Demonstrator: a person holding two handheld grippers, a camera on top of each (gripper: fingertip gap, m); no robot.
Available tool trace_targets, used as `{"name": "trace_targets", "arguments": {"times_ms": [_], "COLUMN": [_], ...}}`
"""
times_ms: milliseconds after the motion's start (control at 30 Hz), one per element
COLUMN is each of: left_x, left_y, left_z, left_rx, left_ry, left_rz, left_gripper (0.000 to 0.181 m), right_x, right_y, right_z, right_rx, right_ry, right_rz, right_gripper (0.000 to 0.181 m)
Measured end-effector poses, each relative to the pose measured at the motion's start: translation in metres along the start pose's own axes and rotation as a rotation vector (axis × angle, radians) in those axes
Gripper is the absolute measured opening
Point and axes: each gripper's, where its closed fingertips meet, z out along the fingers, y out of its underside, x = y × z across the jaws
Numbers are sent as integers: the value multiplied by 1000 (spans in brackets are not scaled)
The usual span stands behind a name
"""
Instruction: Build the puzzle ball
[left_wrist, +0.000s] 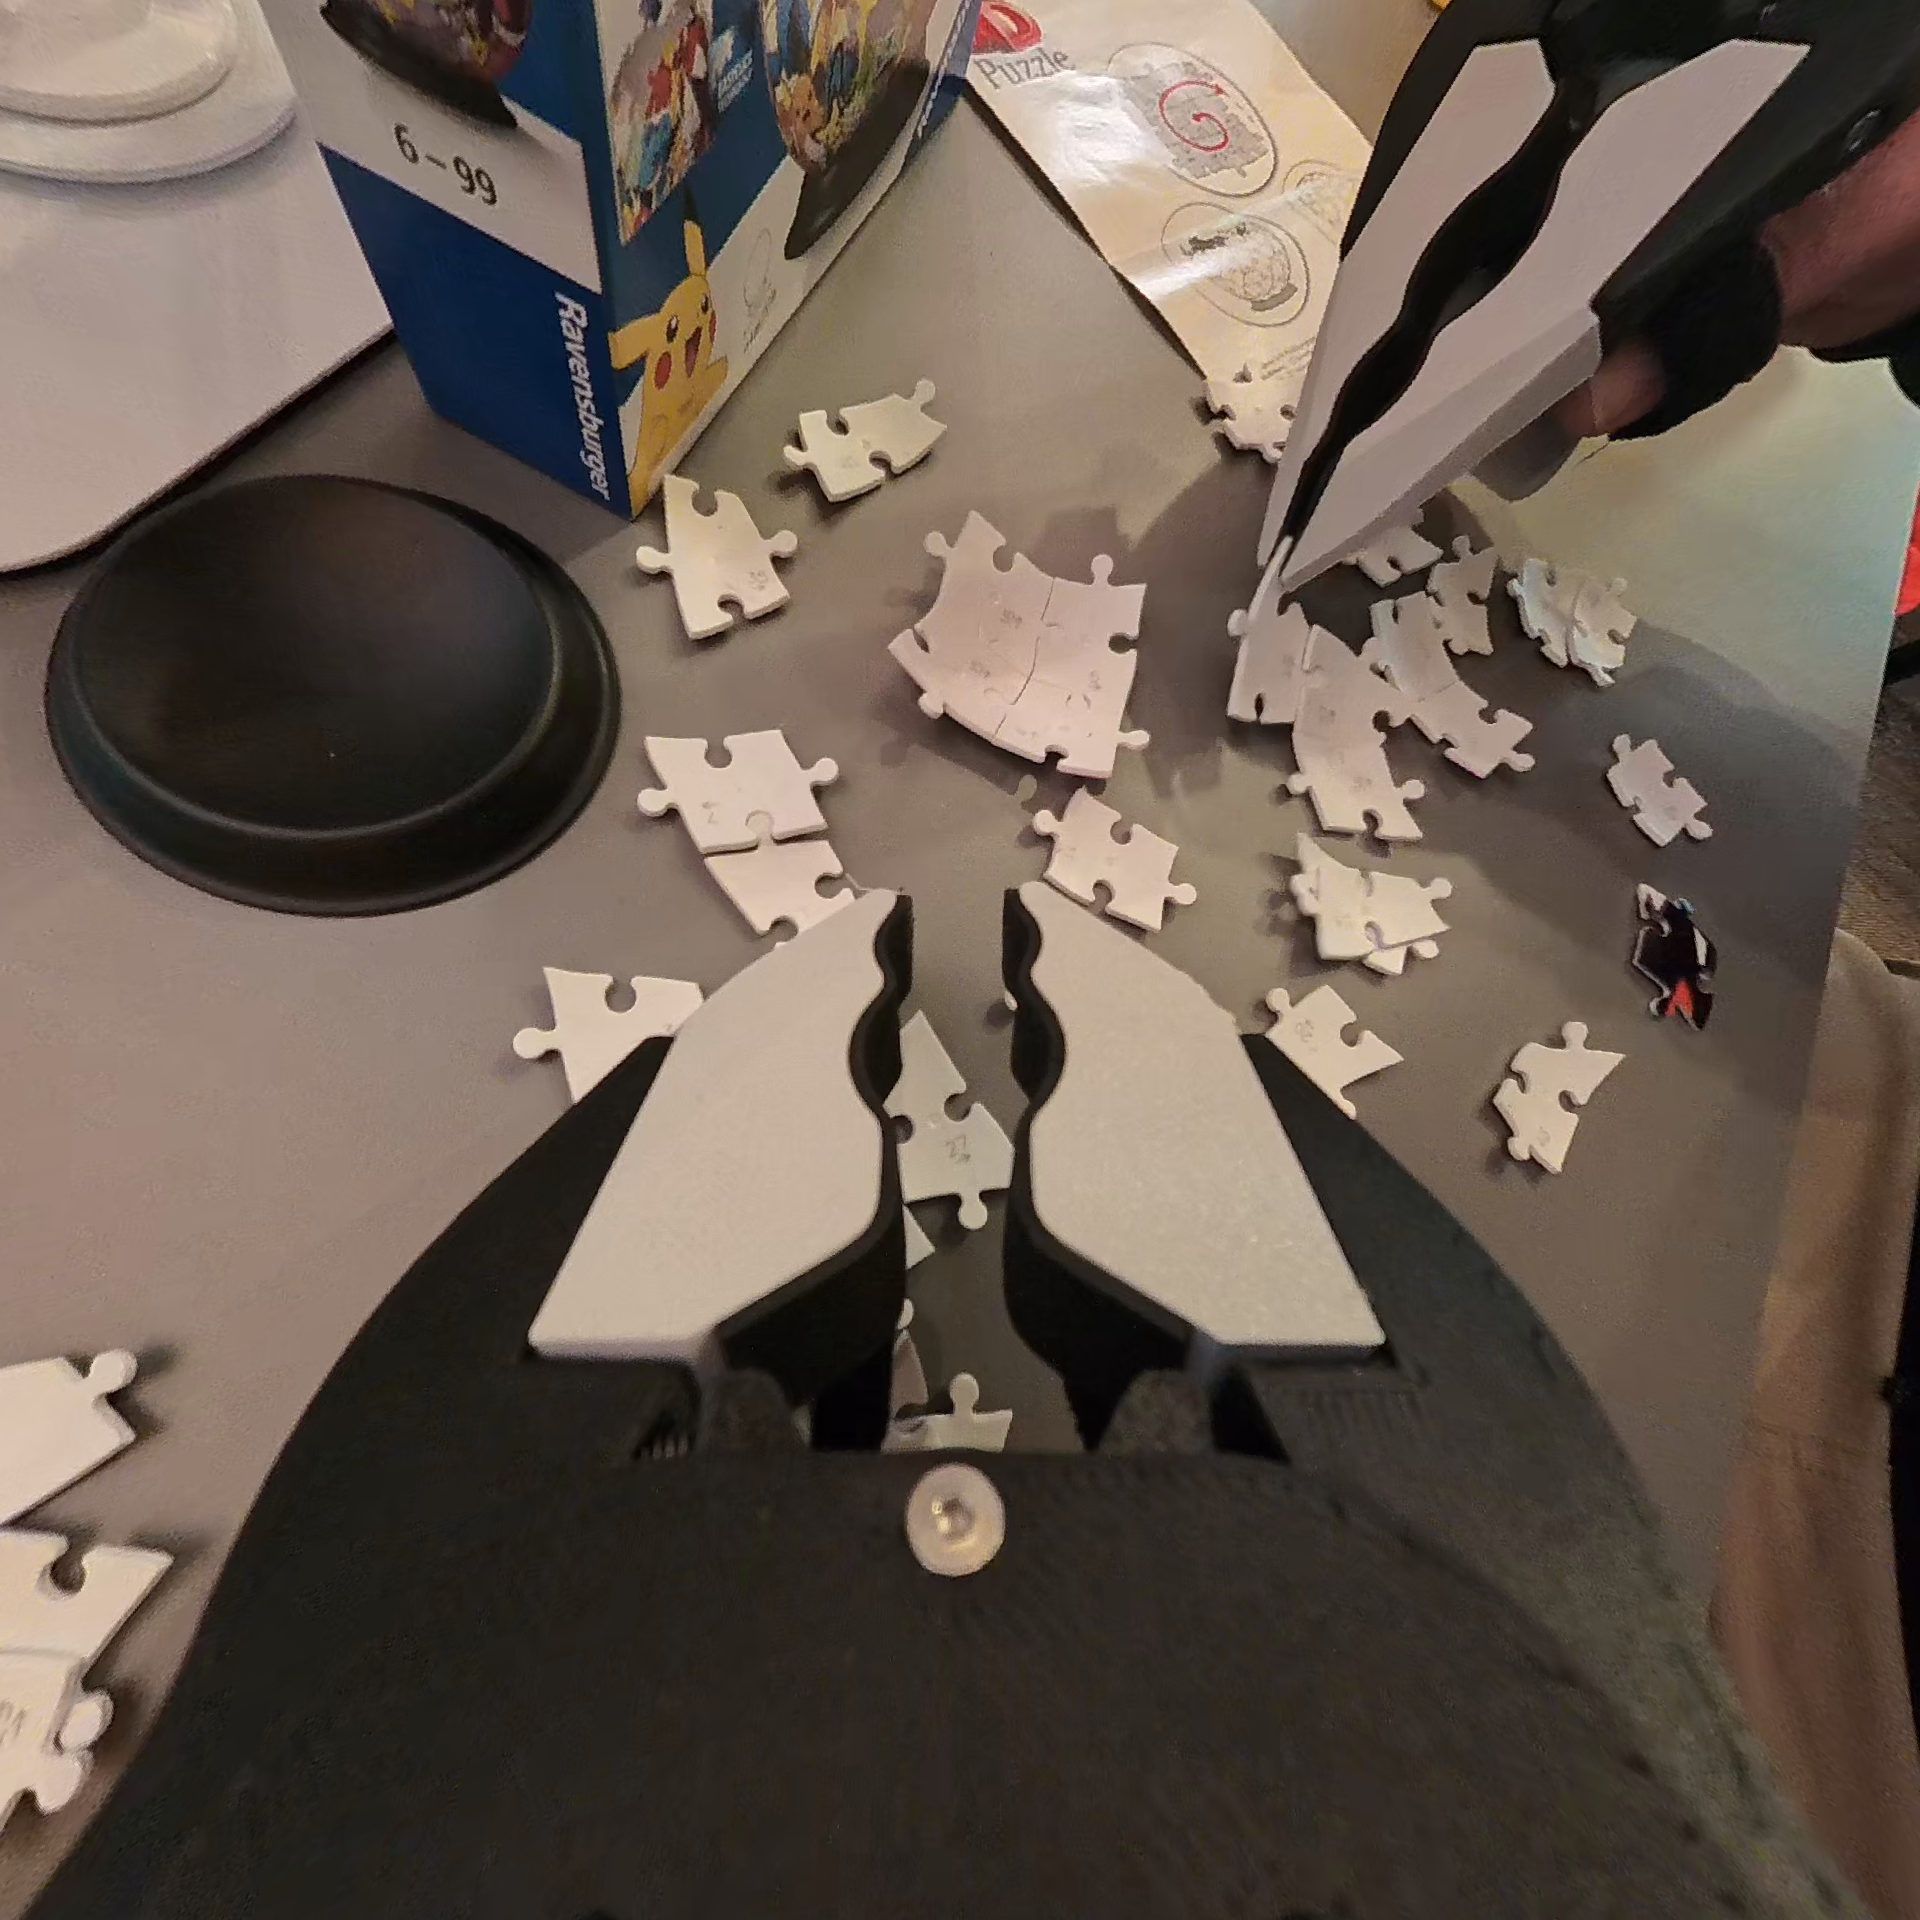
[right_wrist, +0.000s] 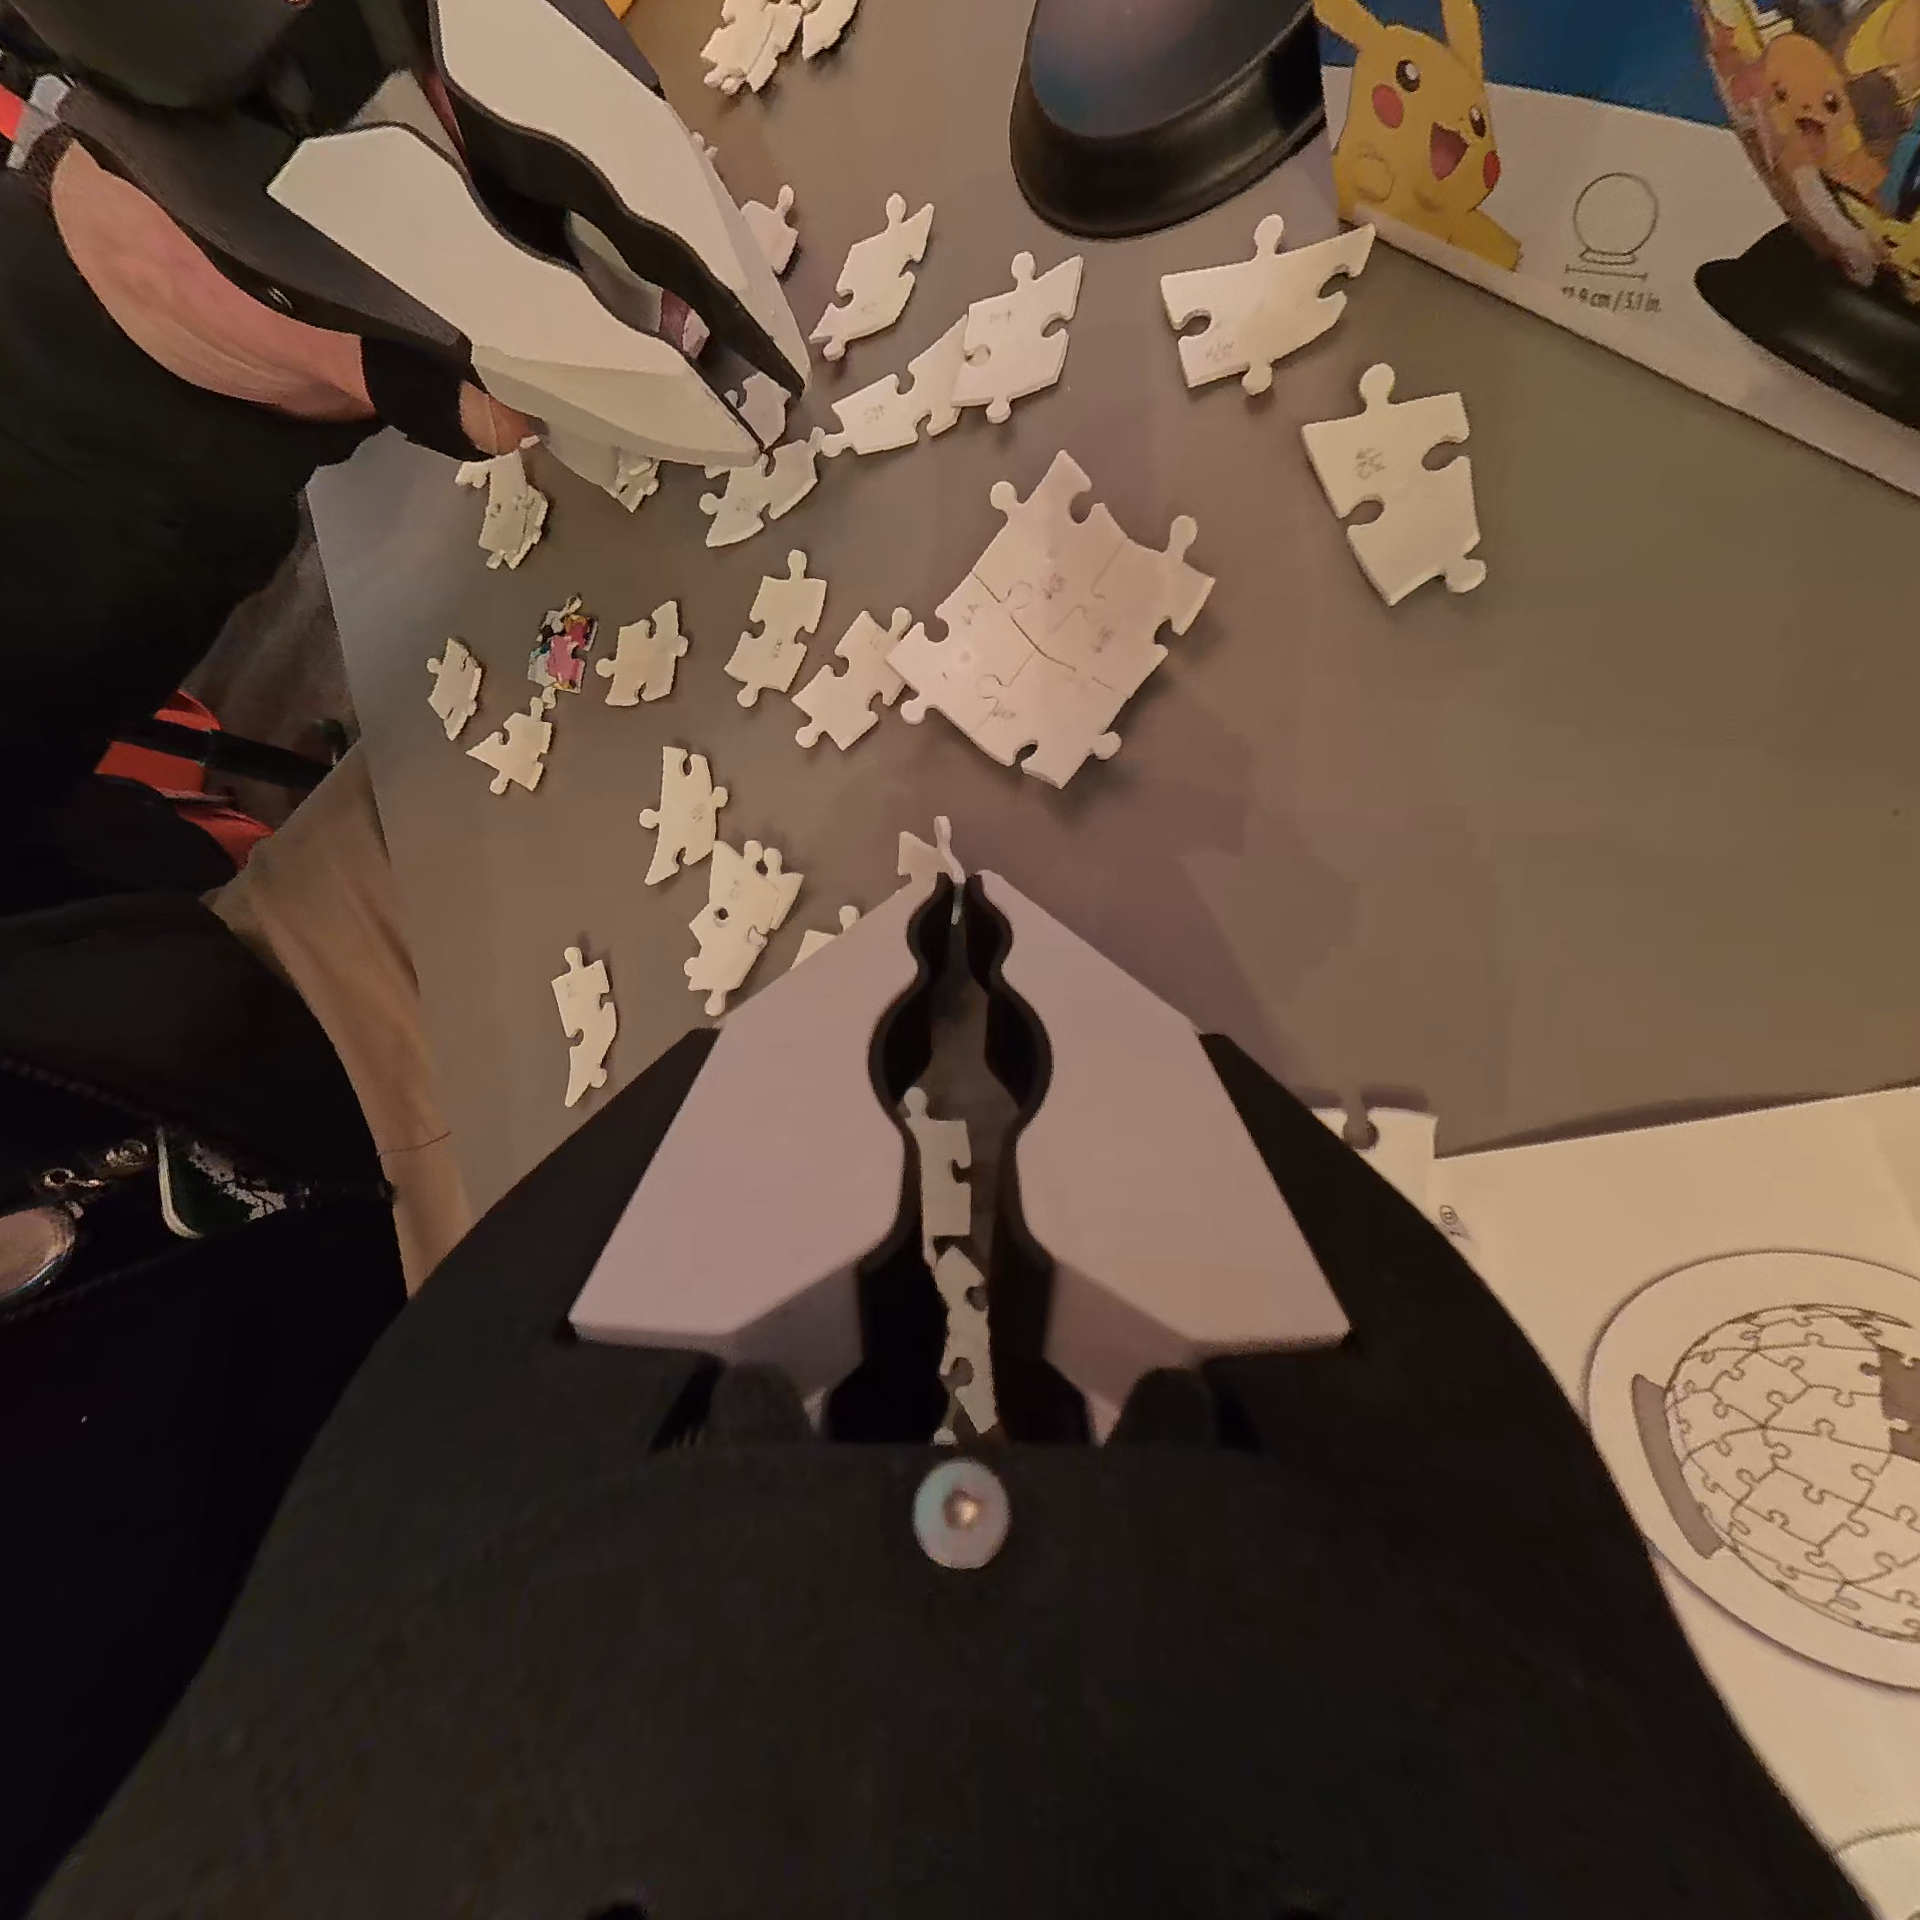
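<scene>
1. Nearest the lens in left wrist view: left gripper, jaws parted w/ a clear gap, nothing between them; it hangs over loose white puzzle pieces on the grey worktop.
2. Right gripper has its tips pinched nearly together on a white piece, held on edge; in left wrist view its tips sit at a cluster of pieces by the worktop's right edge.
3. Joined section of four pieces, curved, white side up, lies mid-worktop, apart from both grippers.
4. Black dome stand sits left of the pieces; puzzle box behind it; instruction sheet beside right gripper.
5. One piece lies printed side up near the right edge.
</scene>
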Motion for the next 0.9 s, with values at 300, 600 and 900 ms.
{"name": "trace_targets", "arguments": {"times_ms": [300,600,900], "left_x": [2,8,24], "left_y": [1,2,8], "left_z": [2,7,25], "left_rx": [-8,-20,-71], "left_ry": [2,8,-1], "left_rz": [7,23,111], "left_gripper": [16,16,16], "right_x": [7,10,10], "right_y": [-2,-3,-2], "right_z": [-4,-5,-4], "right_rx": [24,31,28], "right_ry": [9,11,3], "right_rz": [19,29,33], "right_gripper": [0,0,0]}}
